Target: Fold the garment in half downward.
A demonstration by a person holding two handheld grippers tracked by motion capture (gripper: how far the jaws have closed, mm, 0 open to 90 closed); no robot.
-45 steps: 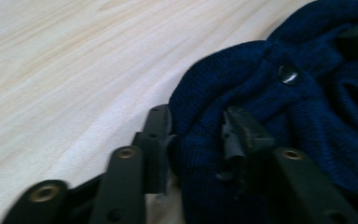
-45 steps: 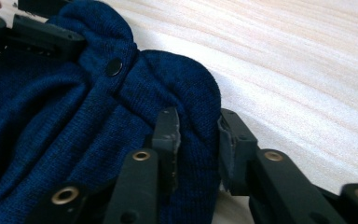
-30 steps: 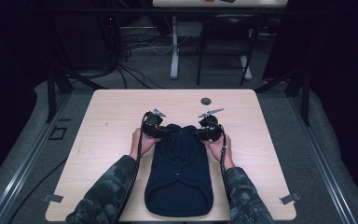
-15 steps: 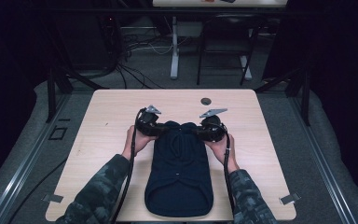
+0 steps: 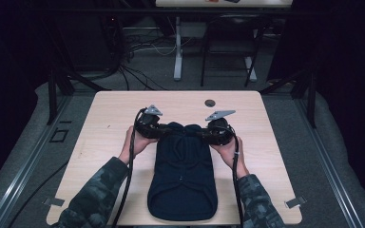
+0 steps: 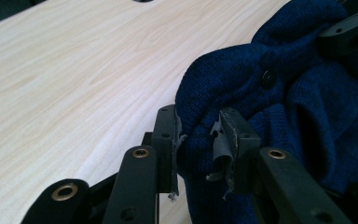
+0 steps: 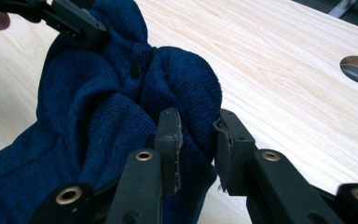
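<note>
A: Left claw and right claw, high view: each has shifted a little toward the surface's far edge, bunching the navy knit garment's far end.

B: Left claw view: its jaws pinch a fold, nearly closed.

A: Right claw view: same. Probably folding begins.

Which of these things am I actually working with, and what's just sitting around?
In hand:
- navy sweater
- left gripper, jaws clamped on its far edge
- right gripper, likewise

Lying about:
- table, with its round hole
- second table behind
</note>
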